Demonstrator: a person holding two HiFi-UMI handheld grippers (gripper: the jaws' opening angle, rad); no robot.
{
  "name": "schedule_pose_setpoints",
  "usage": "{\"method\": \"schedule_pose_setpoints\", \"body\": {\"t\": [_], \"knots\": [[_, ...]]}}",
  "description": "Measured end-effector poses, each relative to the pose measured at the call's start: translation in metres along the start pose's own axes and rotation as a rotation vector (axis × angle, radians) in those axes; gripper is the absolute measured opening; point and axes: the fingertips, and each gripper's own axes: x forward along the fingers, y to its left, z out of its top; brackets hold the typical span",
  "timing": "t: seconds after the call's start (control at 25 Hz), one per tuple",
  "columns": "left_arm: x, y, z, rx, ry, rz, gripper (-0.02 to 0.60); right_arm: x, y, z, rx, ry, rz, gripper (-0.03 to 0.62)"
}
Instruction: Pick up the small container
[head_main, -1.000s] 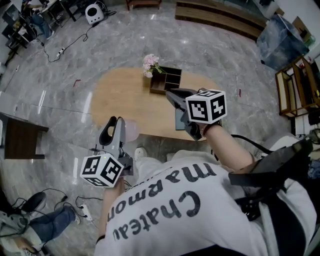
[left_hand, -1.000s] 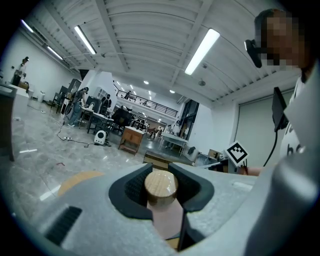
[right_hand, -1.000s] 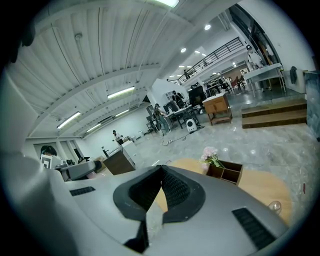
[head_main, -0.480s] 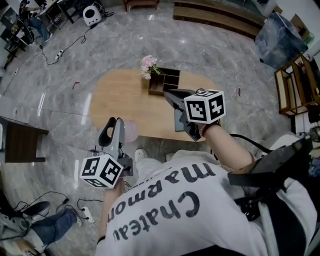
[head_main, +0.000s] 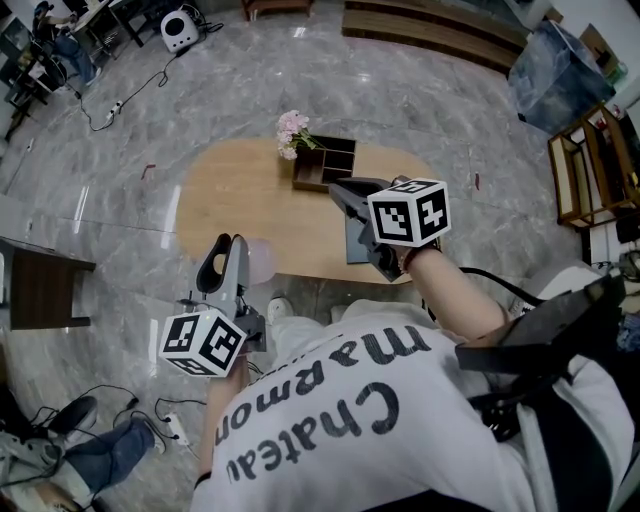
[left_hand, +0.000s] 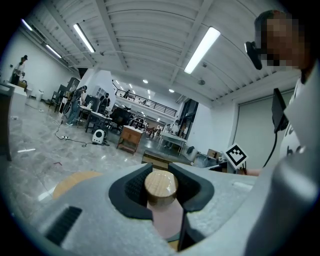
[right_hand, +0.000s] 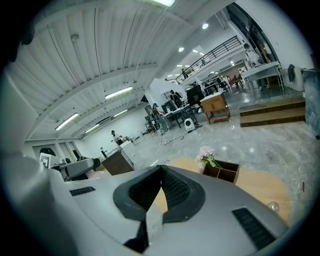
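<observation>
My left tongs (left_hand: 160, 175) are clamped on the container (left_hand: 164, 217). The two black pads press its pale pink body from both sides, just under its round wooden lid (left_hand: 161, 186), which faces the camera. The container is off the table, carried in those jaws. In the head view it shows pink beside the left tongs' tip, over the table's near edge.

My right tongs (right_hand: 161, 169) are clenched, the ribbed pads meeting at their tips with nothing between them. They reach over the table (right_hand: 260, 187), to the right of the left tongs and further out.

On the table's far side stands a dark wooden box (right_hand: 222, 172) with open compartments. A bunch of pink flowers (right_hand: 206, 155) sits at its left end.

Around the table lies grey marbled floor (head_main: 120, 170) with cables (head_main: 130, 95) across it. My white shirt (head_main: 380, 420) fills the bottom of the head view.
</observation>
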Motion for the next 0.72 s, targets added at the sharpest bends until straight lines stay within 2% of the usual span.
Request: {"method": "schedule_pose_setpoints", "body": {"t": [0.72], "knots": [[0.012,-0.004,0.0,-0.005,0.0,-0.002,0.106,-0.001,-0.011,0.006,-0.012,-0.018,0.007,0.013]]}}
